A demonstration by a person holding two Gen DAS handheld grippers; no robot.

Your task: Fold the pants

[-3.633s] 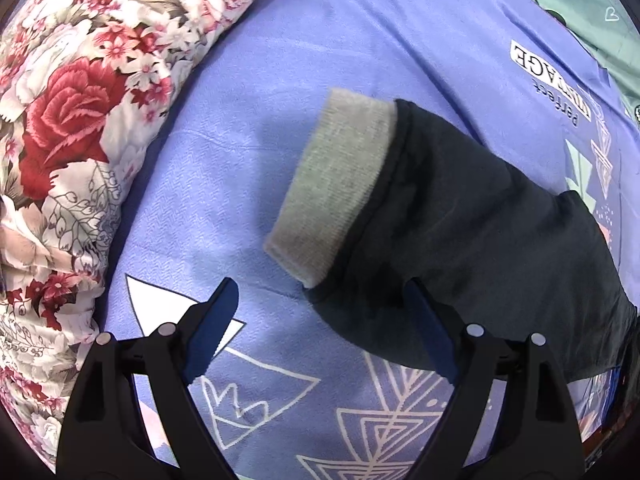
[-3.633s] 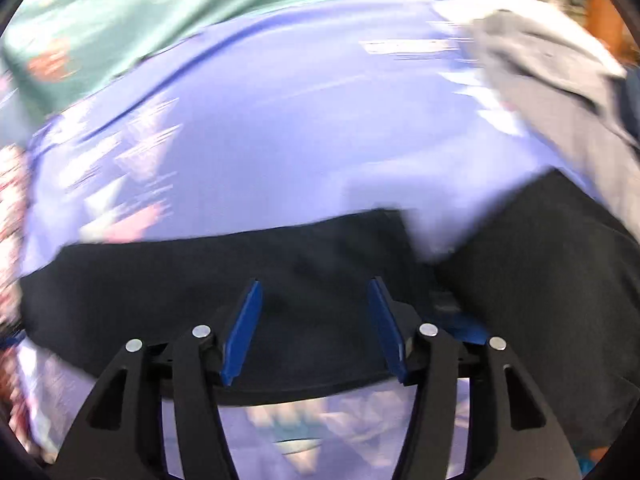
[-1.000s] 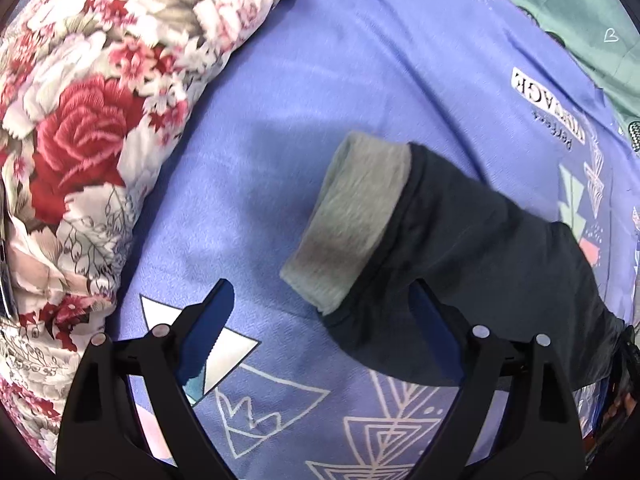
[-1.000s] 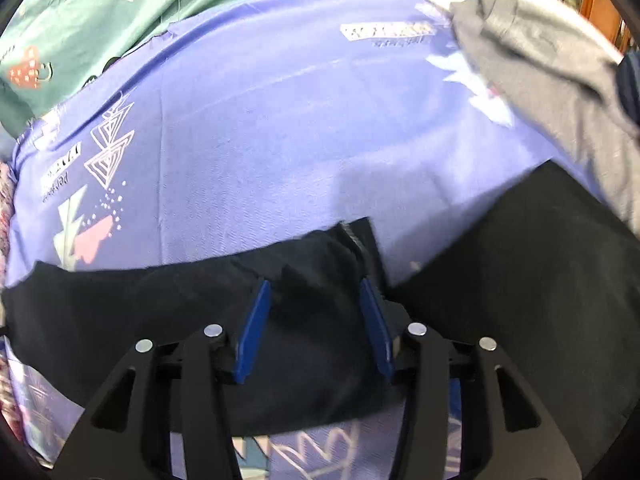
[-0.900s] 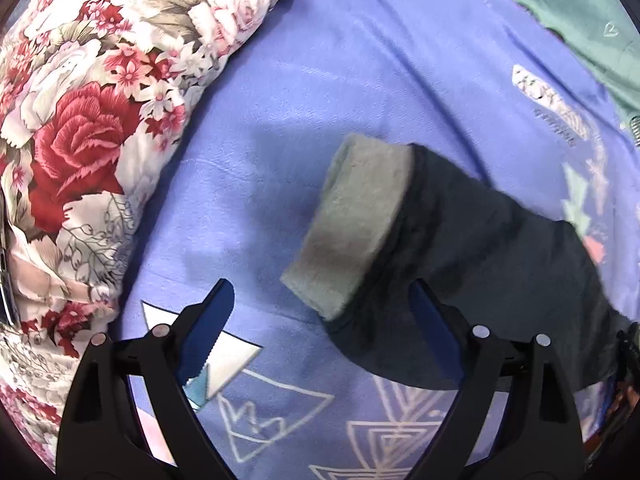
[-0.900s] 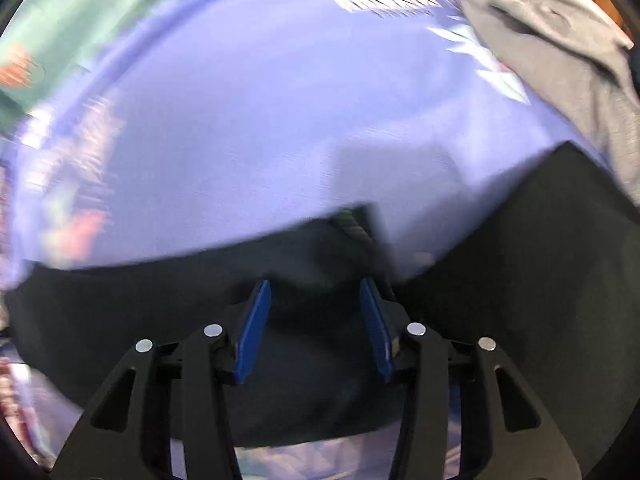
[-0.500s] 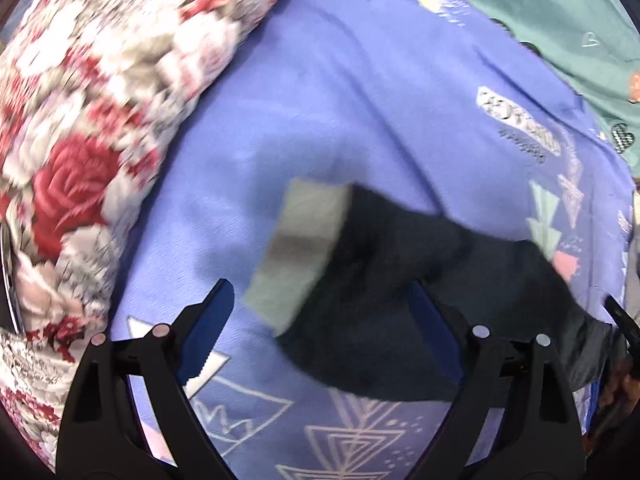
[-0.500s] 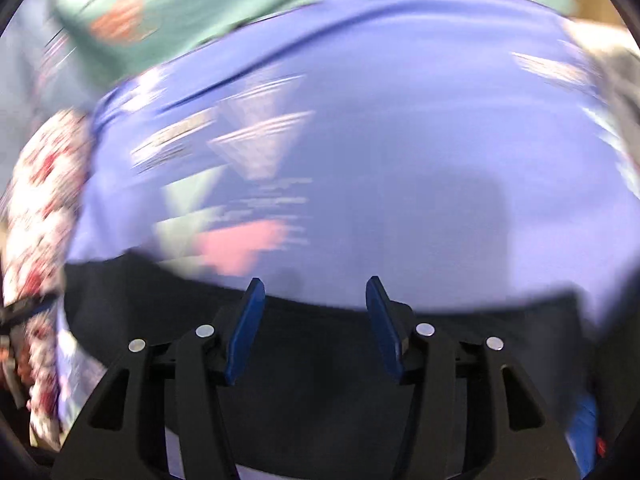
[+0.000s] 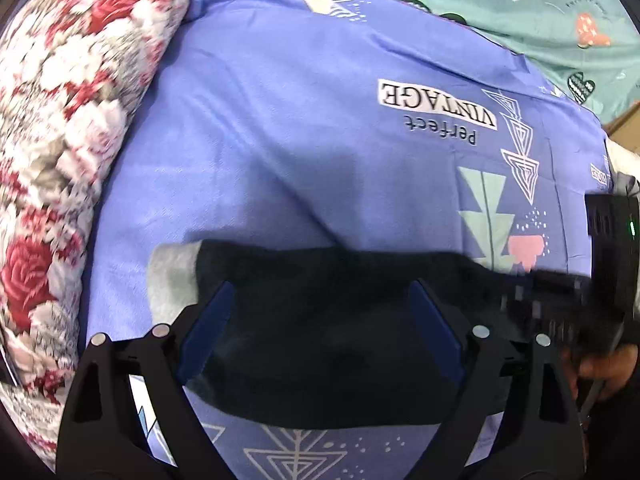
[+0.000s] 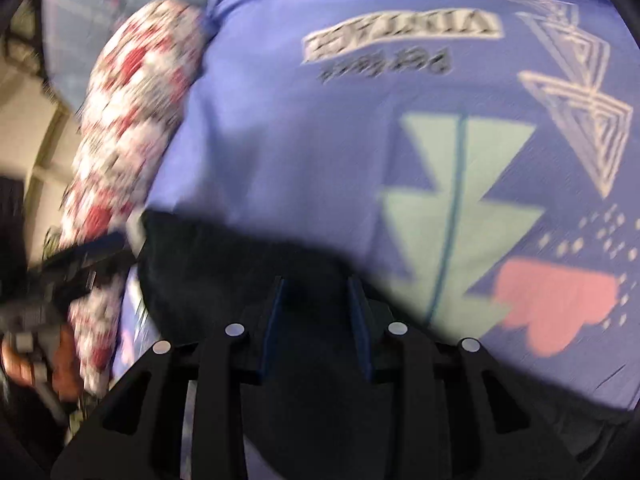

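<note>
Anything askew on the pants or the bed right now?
Nothing damaged or spilled. The black pants lie across the purple sheet, the grey cuff sticking out beside the floral pillow. The right wrist view is motion-blurred, so fabric detail near the right gripper can't be checked.

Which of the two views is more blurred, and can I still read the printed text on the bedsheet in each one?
Left wrist view: mostly sharp in the middle, the upside-down "VINTAGE" print on the blue bedsheet is readable; the floral pillow and the black pants are smeared. Right wrist view: strong motion blur everywhere, so the same print is doubled and unreadable.
</note>
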